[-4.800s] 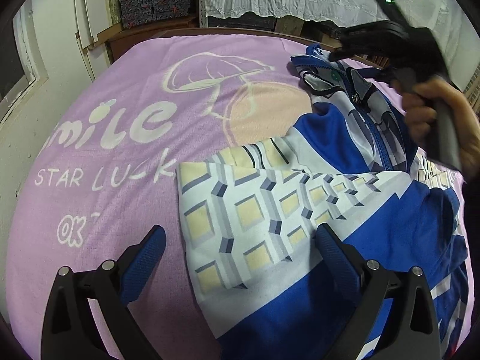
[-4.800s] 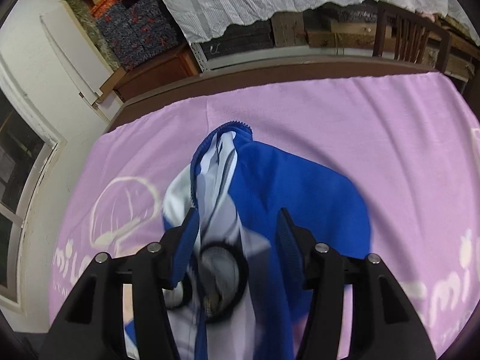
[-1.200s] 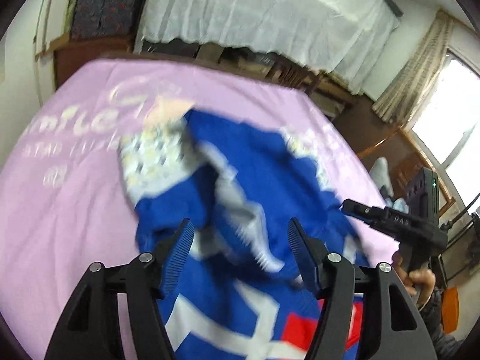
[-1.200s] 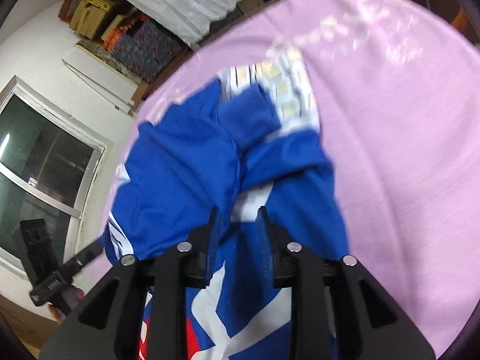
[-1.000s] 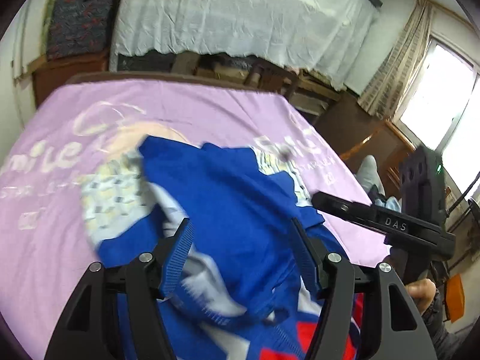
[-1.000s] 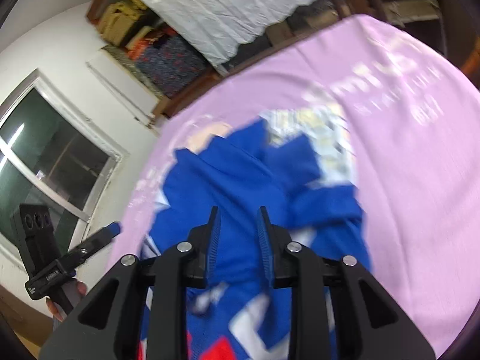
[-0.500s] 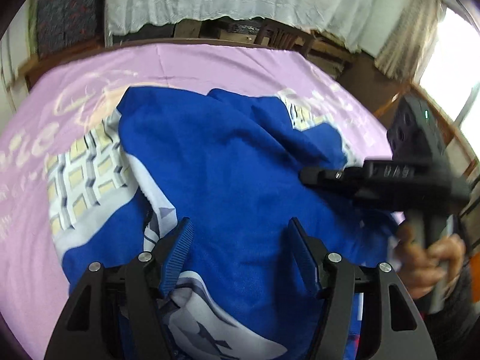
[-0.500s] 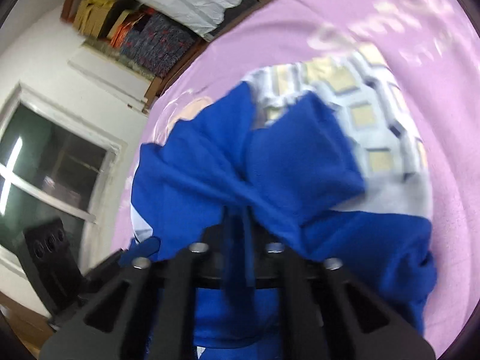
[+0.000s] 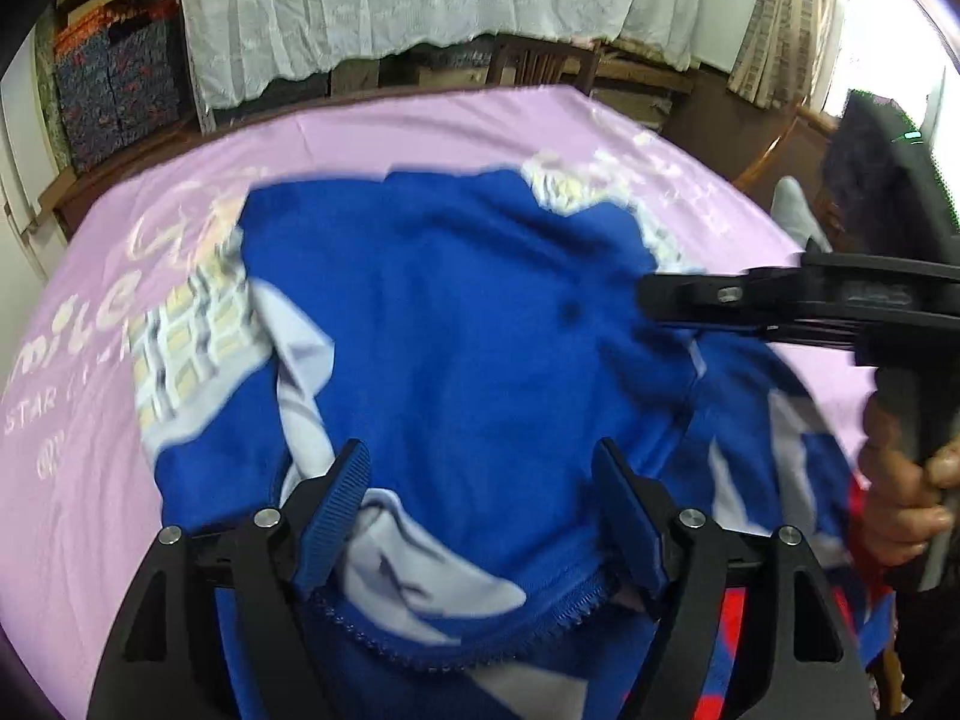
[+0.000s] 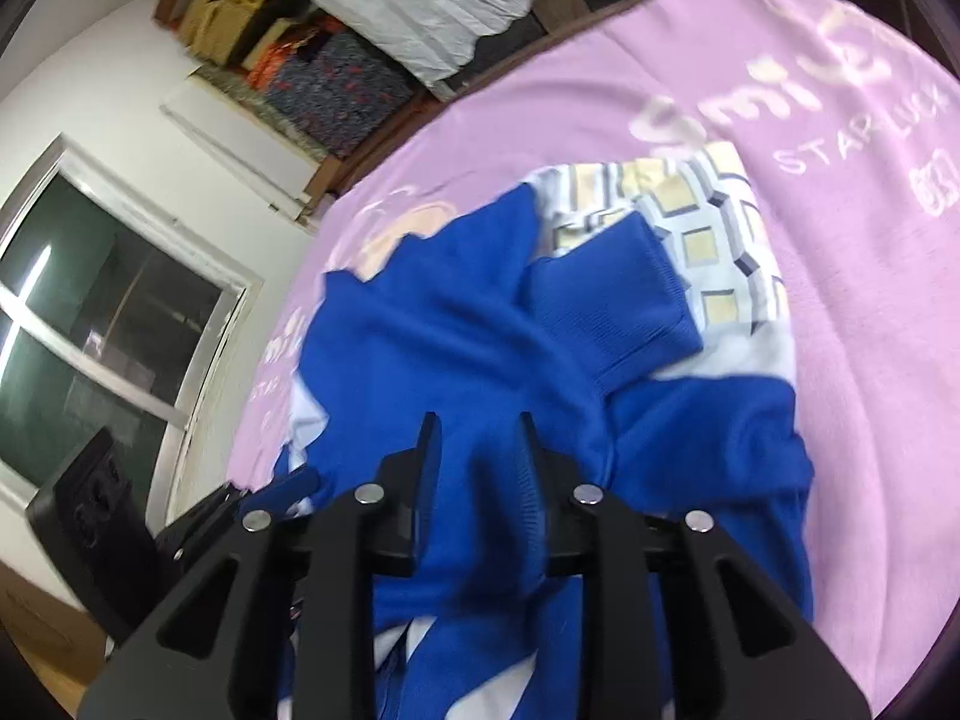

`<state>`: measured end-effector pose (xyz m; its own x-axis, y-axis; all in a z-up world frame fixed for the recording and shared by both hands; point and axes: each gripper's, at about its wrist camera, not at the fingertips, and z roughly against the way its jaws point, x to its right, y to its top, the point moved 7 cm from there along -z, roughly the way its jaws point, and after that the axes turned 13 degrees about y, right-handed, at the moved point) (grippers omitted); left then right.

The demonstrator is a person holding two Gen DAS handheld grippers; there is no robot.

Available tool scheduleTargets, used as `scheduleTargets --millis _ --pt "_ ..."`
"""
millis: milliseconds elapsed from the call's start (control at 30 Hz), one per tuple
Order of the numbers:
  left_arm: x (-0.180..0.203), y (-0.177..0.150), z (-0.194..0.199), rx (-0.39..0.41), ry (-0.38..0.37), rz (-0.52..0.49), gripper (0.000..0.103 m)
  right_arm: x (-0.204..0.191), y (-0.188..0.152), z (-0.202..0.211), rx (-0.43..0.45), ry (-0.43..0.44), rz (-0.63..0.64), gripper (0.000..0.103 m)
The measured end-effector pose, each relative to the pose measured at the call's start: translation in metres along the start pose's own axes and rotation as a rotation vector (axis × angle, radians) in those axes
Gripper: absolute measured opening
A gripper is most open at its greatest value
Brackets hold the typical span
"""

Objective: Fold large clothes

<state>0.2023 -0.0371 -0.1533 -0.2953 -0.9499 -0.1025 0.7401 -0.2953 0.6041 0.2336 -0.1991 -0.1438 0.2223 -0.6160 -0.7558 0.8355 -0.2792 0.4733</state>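
A blue jacket [image 9: 480, 312] with white panels and a yellow-checked pattern lies spread on the pink blanket [image 9: 372, 138], back side up. My left gripper [image 9: 480, 498] hangs low over its zippered hem [image 9: 456, 654]. Its jaws are opening wide and the pads stand clear of the cloth. In the right wrist view the jacket [image 10: 456, 330] fills the middle, one blue cuff [image 10: 612, 306] folded over the checked part. My right gripper [image 10: 478, 456] is opening, with a fold of blue cloth still between its narrow jaws. From the left wrist view the right gripper [image 9: 648, 300] reaches in from the right, held by a hand [image 9: 912, 480].
The pink blanket [image 10: 840, 240] carries white lettering and covers the whole table. Behind it hang a white lace cloth [image 9: 420, 6], patterned boxes [image 9: 114, 90] and a wooden chair [image 9: 540, 63]. A window [image 10: 108, 324] is at the left. The table's edge runs close at the right.
The jacket, held up and dragged a second ago, now lies flatter on the blanket. Both grippers have sunk toward it. The right jaws shut on the cloth, then parted; the left jaws widened.
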Motion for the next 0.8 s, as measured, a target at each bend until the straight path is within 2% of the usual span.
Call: scheduleTargets --millis 100,200,267,400,467,567,667,800 --pt "0.0 -0.008 -0.008 -0.036 -0.004 0.0 0.083 -0.005 -0.016 -0.002 -0.028 -0.005 0.009 0.026" --pt "0.005 -0.01 -0.013 -0.031 0.035 -0.043 0.089 0.007 -0.033 -0.012 -0.073 -0.02 -0.016 0.026" --pt "0.007 -0.01 -0.014 -0.025 0.06 -0.064 0.09 0.016 -0.034 -0.013 -0.055 0.01 -0.039 0.022" --pt "0.001 -0.009 -0.013 -0.035 0.042 -0.038 0.09 0.027 -0.029 -0.009 -0.045 0.087 -0.135 0.021" --pt "-0.007 -0.008 -0.005 -0.027 0.038 -0.003 0.09 0.027 -0.029 -0.002 -0.032 0.074 -0.141 0.022" --pt "-0.025 -0.013 0.024 0.025 0.013 0.059 0.09 0.024 -0.029 0.023 0.015 0.076 -0.126 0.032" --pt "-0.057 -0.021 0.049 0.068 0.046 0.132 0.09 0.024 -0.03 0.061 0.086 0.067 -0.112 0.04" --pt "-0.098 -0.042 0.068 0.067 0.042 0.244 0.09 0.038 -0.042 0.107 0.142 0.032 -0.121 0.044"
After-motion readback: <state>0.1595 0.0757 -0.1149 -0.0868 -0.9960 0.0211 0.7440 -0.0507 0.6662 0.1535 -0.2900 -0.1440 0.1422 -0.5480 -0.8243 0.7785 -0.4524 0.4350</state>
